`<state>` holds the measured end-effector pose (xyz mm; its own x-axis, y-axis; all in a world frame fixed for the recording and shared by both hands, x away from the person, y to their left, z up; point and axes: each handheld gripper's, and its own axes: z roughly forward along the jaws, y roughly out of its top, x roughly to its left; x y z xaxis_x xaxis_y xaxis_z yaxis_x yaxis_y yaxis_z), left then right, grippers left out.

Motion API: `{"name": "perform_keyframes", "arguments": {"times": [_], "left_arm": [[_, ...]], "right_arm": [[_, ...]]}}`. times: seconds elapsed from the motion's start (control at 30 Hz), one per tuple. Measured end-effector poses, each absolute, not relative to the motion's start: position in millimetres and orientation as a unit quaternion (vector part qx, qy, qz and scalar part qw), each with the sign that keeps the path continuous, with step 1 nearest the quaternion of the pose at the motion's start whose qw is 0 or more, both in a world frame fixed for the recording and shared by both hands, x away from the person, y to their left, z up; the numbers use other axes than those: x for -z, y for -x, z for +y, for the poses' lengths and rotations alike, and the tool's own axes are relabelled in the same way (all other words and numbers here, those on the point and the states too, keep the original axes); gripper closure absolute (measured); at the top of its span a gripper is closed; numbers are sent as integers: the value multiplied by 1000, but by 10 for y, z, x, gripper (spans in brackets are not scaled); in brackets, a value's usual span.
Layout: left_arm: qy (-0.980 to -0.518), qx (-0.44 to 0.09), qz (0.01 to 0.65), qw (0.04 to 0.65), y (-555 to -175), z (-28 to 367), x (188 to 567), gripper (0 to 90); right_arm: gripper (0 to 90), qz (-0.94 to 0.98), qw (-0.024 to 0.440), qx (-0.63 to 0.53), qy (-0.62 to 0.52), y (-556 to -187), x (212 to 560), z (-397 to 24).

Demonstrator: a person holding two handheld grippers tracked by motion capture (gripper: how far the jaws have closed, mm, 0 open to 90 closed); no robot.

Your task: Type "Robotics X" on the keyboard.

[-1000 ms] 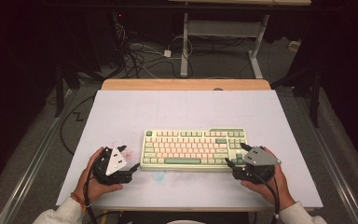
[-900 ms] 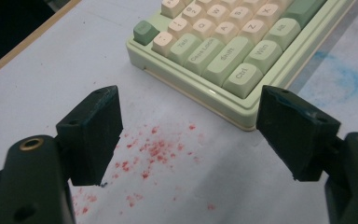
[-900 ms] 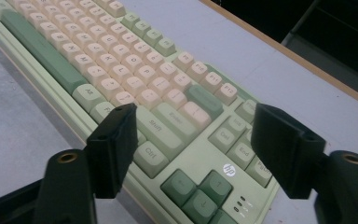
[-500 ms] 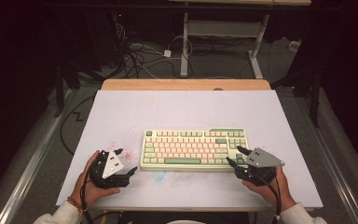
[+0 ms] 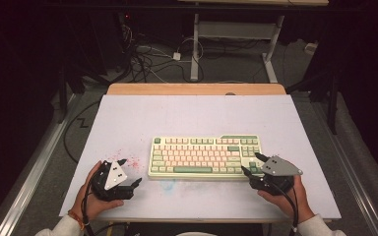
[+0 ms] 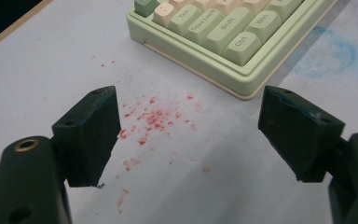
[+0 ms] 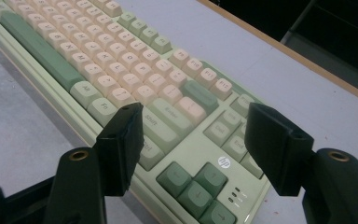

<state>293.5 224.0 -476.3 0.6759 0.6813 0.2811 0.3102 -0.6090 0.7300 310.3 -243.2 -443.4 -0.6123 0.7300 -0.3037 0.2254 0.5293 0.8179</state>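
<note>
Keyboard (image 5: 205, 157), pale green and cream, lies flat near the front middle of the white bench (image 5: 197, 113), the two hands flanking its ends. From the high view, the left claw (image 5: 129, 173) now sits a little nearer the bench's front edge than a second ago, off the keyboard's left end, beside a scatter of red specks (image 5: 128, 161). The right claw (image 5: 252, 163) has hardly shifted and hangs over the keyboard's right front corner.

In the left gripper view, the left claw (image 6: 186, 135) is spread wide, nothing between its jaws but the specks (image 6: 154, 119), the keyboard (image 6: 223, 37) just beyond.

In the right gripper view, the right claw (image 7: 193, 140) has just been opening again after narrowing (no key pinched), its jaws parted above the Shift and arrow keys. I judge it is lining up over that corner of the keyboard (image 7: 121, 70), with no grip taken yet.
</note>
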Motion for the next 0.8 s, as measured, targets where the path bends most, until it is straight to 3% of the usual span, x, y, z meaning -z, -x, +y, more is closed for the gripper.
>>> {"name": "perform_keyframes", "arguments": {"times": [0.6, 0.8], "left_arm": [[-853, -288, 288, 327, -2923, 2254, 4779, 174], [-850, -286, 297, 328, -2921, 2303, 4798, 172]], "right_arm": [[234, 798, 353, -374, -314, -3049, 4501, -2671], [226, 791, 359, -369, -331, -3027, 4560, -2808]]}}
